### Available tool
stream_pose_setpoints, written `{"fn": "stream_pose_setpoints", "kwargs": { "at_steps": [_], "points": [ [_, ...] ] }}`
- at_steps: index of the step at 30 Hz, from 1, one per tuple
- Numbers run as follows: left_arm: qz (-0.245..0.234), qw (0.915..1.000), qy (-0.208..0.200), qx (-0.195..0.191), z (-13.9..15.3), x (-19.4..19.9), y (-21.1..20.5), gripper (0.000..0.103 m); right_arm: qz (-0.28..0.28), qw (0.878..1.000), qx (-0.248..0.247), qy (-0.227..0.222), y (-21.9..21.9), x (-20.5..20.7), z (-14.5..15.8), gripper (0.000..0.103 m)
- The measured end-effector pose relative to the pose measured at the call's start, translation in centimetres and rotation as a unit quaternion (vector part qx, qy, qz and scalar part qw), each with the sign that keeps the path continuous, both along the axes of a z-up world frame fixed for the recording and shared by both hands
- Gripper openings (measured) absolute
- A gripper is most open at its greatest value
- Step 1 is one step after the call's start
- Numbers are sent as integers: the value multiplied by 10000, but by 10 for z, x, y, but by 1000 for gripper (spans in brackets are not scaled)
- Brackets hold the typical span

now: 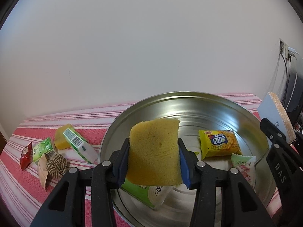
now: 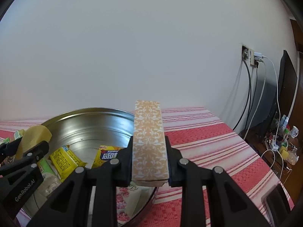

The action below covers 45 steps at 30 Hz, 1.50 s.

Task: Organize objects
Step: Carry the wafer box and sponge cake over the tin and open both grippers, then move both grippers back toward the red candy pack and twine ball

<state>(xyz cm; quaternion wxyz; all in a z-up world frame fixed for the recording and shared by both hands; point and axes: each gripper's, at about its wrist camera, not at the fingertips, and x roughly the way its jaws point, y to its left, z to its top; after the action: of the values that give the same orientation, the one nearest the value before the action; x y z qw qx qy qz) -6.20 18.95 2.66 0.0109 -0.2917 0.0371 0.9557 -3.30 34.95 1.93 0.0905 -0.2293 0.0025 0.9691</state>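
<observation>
My left gripper (image 1: 154, 158) is shut on a yellow sponge (image 1: 154, 151) and holds it above the round metal tin (image 1: 189, 102). My right gripper (image 2: 149, 160) is shut on a narrow orange patterned box (image 2: 148, 138), held upright over the tin's right rim (image 2: 106, 110). Inside the tin lie a yellow snack packet (image 1: 219, 143), a pink-and-white packet (image 1: 244, 166) and a green-and-white packet (image 1: 145, 193). The left gripper and sponge (image 2: 36, 136) also show at the left of the right wrist view. The patterned box (image 1: 278, 117) shows at the right of the left wrist view.
On the red striped tablecloth (image 1: 90, 121) left of the tin lie a red sachet (image 1: 26, 156), green packets (image 1: 42, 149), a green-and-white box (image 1: 79, 145), a second yellow sponge (image 1: 62, 138) and a rope knot (image 1: 55, 165). A wall socket with cables (image 2: 251, 56) and a dark monitor (image 2: 286, 87) stand at the right.
</observation>
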Motion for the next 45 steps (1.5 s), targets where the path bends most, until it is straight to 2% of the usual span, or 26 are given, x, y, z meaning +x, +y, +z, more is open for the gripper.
{"fn": "stream_pose_setpoints", "kwargs": {
  "at_steps": [6,10,11,12,14,15,16,19,26,32,39,45],
  "points": [
    [75,9999,-87,-28,-5,-4,-1,49,34,9999,-38,-86,-1,-3,-2,26],
    [23,10000,-76,54,-5,-4,-2,52,144,9998,-64,-130,-3,-4,-2,26],
    [-8,9999,-92,63,-4,-4,-2,62,172,9997,-74,-133,-3,-4,-2,27],
    [-15,9999,-82,76,-3,-4,-2,75,196,9997,-83,-126,-4,-4,-1,28],
    [26,9999,85,93,2,2,-3,83,268,9996,-103,-14,-5,0,1,52],
    [95,9997,224,55,5,5,-4,85,276,9996,-64,77,-7,2,2,74],
    [131,9994,320,25,8,8,-5,86,246,9994,18,227,-8,7,5,83],
    [229,9988,432,92,12,12,-12,92,176,9977,168,625,-10,18,12,92],
    [505,9976,375,290,8,16,-32,92,199,9975,-9,684,-8,20,13,95],
    [764,9949,509,413,4,20,-51,92,182,9975,-143,674,-8,20,11,97],
    [968,9934,602,162,0,27,-62,92,158,9974,-300,631,-9,21,8,97],
    [1114,9913,687,114,0,35,-73,92,-132,9961,-470,740,0,27,10,97]
  ]
}}
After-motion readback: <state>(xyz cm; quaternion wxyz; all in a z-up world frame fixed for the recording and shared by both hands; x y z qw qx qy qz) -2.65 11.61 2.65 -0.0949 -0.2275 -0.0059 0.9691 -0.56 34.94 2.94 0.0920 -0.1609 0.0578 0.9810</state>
